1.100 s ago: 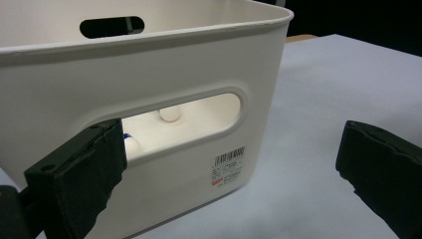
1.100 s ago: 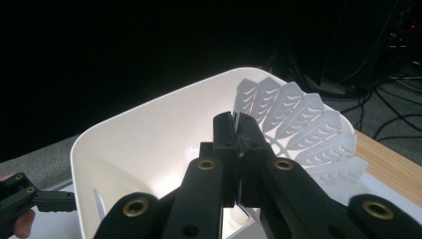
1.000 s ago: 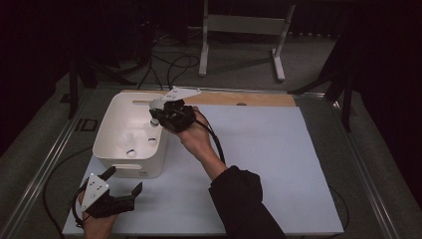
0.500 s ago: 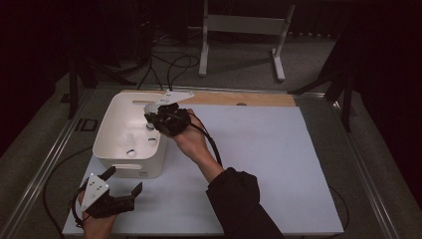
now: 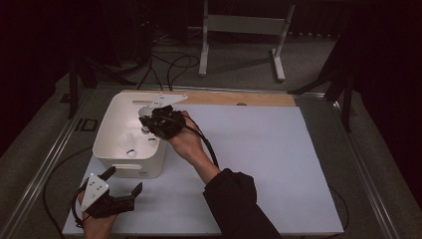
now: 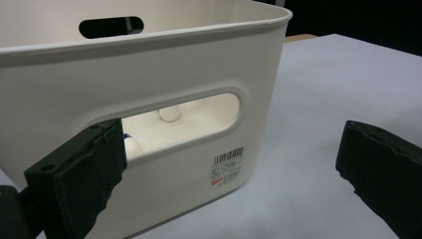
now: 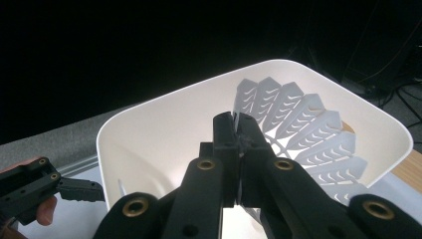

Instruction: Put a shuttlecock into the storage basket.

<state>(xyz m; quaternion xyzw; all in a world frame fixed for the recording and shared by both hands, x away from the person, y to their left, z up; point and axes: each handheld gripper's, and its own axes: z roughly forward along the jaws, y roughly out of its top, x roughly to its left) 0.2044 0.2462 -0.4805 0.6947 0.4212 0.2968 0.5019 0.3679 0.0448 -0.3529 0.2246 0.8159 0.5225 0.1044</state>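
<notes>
Holding a shuttlecock (image 7: 298, 134) clenched in my right tool (image 7: 238, 132) above the white bin (image 5: 112, 130), I keep my left tool (image 5: 122, 181) released just before the bin's near wall.

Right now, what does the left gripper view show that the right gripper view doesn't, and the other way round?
Left gripper view: the white bin's outer side, with its handle slot, a barcode label and a round white piece seen through the slot. The left gripper's jaws stand wide apart. Right gripper view: the right gripper, jaws shut on a white shuttlecock above the bin's inside. Both: the same white bin.
</notes>
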